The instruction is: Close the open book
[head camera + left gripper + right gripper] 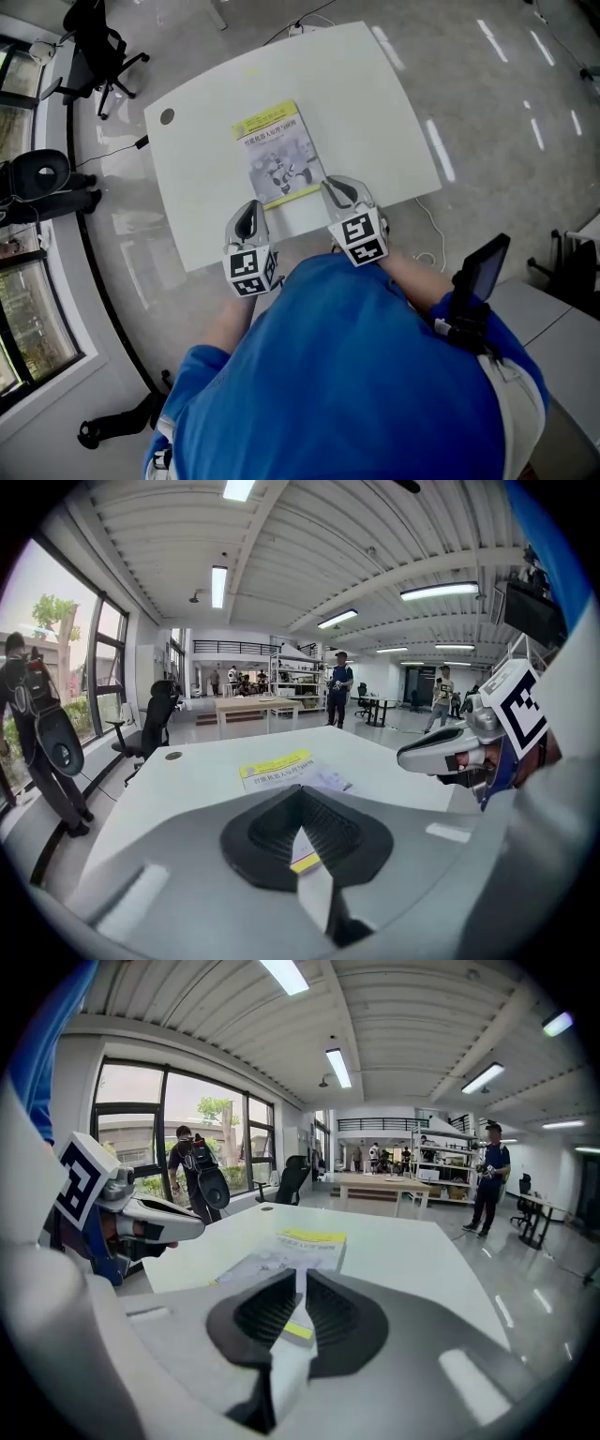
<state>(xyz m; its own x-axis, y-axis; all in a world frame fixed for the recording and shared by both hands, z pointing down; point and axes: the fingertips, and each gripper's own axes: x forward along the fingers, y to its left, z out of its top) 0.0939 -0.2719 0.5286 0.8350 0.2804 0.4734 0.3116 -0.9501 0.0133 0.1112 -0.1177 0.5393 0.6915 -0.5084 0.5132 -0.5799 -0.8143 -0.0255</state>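
A book [278,155] with a yellow and grey cover lies shut and flat on the white table [375,103], near its front edge. It also shows in the left gripper view, book [281,769], and the right gripper view, book [300,1246]. My left gripper [248,214] hovers at the book's near left corner, jaws together and empty, left gripper [300,794]. My right gripper [339,190] hangs at the near right corner; only a thin slit shows between its pads, with nothing in it, right gripper [302,1274]. Neither gripper touches the book.
A round cable hole [167,116] sits at the table's far left. Office chairs [103,42] stand on the floor beyond the table's left side. A cable [427,230] trails on the floor at the right. A dark device [480,267] sits by my right arm.
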